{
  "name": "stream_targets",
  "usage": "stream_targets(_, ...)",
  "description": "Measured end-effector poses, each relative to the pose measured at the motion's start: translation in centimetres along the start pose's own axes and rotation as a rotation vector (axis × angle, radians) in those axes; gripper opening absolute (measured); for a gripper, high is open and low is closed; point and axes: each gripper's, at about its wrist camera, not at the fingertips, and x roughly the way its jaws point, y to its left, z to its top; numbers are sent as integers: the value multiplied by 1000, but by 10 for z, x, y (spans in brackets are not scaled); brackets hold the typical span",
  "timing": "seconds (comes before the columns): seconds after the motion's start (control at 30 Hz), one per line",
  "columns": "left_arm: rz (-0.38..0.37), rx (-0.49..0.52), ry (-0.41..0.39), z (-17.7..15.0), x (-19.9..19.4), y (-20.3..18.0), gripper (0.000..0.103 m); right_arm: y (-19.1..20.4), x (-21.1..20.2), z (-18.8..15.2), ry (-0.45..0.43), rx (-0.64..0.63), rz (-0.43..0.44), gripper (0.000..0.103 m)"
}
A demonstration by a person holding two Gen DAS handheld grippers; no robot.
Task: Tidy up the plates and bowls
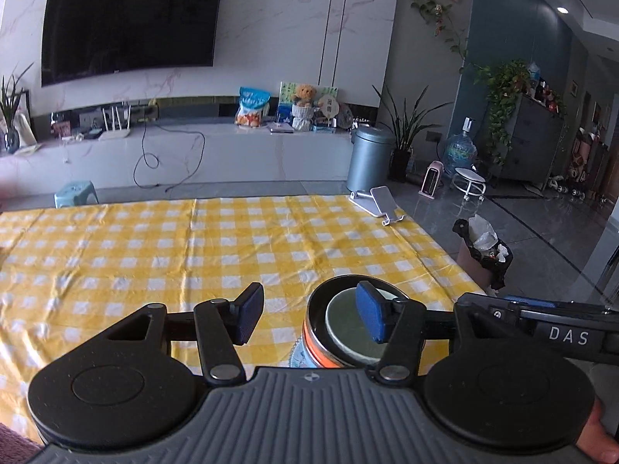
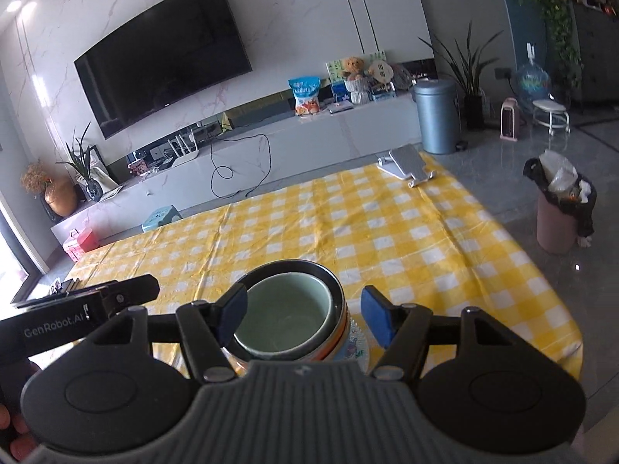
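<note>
A pale green bowl [image 2: 286,309] sits nested inside a steel bowl with an orange band [image 2: 332,278], and both rest on a patterned plate [image 2: 359,342] near the front edge of the yellow checked tablecloth [image 2: 348,224]. My right gripper [image 2: 305,317] hovers over this stack, open, its blue pads clear of the rims. In the left wrist view the same green bowl [image 1: 344,323], steel bowl [image 1: 315,309] and plate [image 1: 297,355] lie low and right of centre. My left gripper [image 1: 309,313] is open and holds nothing; its right pad only overlaps the bowls in the picture.
A white phone stand [image 2: 406,162] stands at the table's far right corner. On the floor to the right is a pink bin with a black bag [image 2: 557,216]. A small blue stool [image 2: 162,218] sits beyond the far edge. The right tool's housing [image 1: 561,334] is close beside my left gripper.
</note>
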Motion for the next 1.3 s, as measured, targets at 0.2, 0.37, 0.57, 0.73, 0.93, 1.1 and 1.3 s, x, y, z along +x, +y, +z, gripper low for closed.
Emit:
stream_targets(0.2, 42, 147, -74, -17, -31, -16, 70, 6, -39, -21, -63, -84, -12, 67)
stream_targets(0.37, 85, 191, -90, -41, -45, -24, 74, 12, -59, -46, -117, -163, -37, 70)
stream_targets(0.57, 118, 199, -73, -68, -50, -26, 83, 19, -62, -78, -132, -200, -42, 75)
stream_targets(0.73, 182, 200, -6, -88, -41, -21, 87, 31, -56, -104, -135, -271, -57, 82)
stream_targets(0.93, 251, 214, 40, -106, -33, -21, 87, 31, -40, -122, -97, -288, -91, 83)
stream_targets(1.1, 264, 210, 86, -116, -25, -19, 87, 25, -33, -127, -79, -266, -102, 84)
stream_targets(1.3, 242, 184, 156, -125, -14, -15, 87, 24, -24, -133, -45, -265, -82, 84)
